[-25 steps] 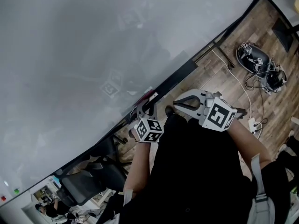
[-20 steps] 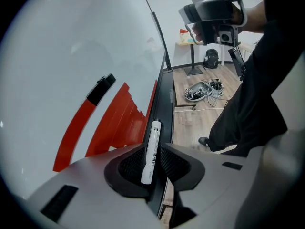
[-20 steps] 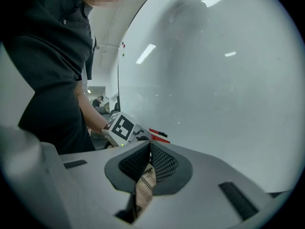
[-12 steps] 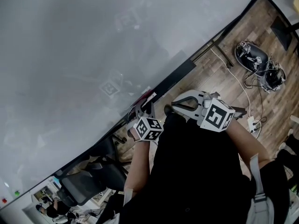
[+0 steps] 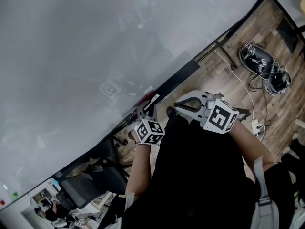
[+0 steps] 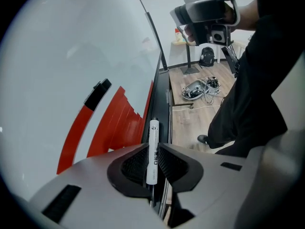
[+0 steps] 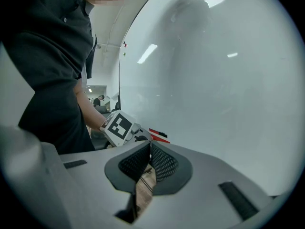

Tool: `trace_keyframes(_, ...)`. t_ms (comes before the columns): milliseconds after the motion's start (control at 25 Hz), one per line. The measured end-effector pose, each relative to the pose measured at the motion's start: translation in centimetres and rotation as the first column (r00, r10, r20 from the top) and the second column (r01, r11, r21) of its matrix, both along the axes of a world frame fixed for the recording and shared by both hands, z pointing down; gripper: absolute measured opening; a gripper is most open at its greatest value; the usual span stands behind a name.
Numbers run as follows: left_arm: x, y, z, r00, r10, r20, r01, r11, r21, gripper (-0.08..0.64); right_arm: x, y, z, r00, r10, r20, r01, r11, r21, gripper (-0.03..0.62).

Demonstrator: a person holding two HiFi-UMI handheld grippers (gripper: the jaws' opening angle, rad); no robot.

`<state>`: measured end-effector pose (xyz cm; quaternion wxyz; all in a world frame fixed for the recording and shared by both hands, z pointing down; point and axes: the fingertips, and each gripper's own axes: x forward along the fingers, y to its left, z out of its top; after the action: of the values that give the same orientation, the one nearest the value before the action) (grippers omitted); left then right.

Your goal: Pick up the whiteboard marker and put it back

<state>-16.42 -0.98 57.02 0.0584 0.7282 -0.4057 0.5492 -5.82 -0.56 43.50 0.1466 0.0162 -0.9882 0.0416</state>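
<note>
Both grippers held close to the lower edge of the whiteboard [image 5: 95,42].
The left gripper [image 5: 149,109] points at that edge, its jaws pressed on the barrel of a whiteboard marker [image 6: 153,147] that stands out ahead of them along the board. The right gripper [image 5: 171,111] is just beside it, farther from the board, with its jaws together and nothing between them. The bare left forearm [image 5: 140,171] and right forearm [image 5: 251,141] reach in from below.

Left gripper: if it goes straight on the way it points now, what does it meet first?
Most likely the black tray under the whiteboard. The left gripper, shut on the whiteboard marker, points along that tray, so the marker's tip would touch before the jaws. Its height above the tray is unclear.
</note>
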Motion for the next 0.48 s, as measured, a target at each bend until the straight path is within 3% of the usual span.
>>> trace_keyframes(280,1.3,0.5,-2.2,0.999,0.032,-0.030,-0.030,0.998,0.055,0.069,0.2,0.1,-0.6,1.000,-0.004,0.016,0.004,1.000,0.020,0.020)
trace_keyframes(480,2.3,0.4,-5.5,0.993,0.037,-0.108,-0.021,0.989,0.147,0.069,0.1,0.3,-1.0,1.000,-0.006,0.002,0.006,1.000,0.020,0.020)
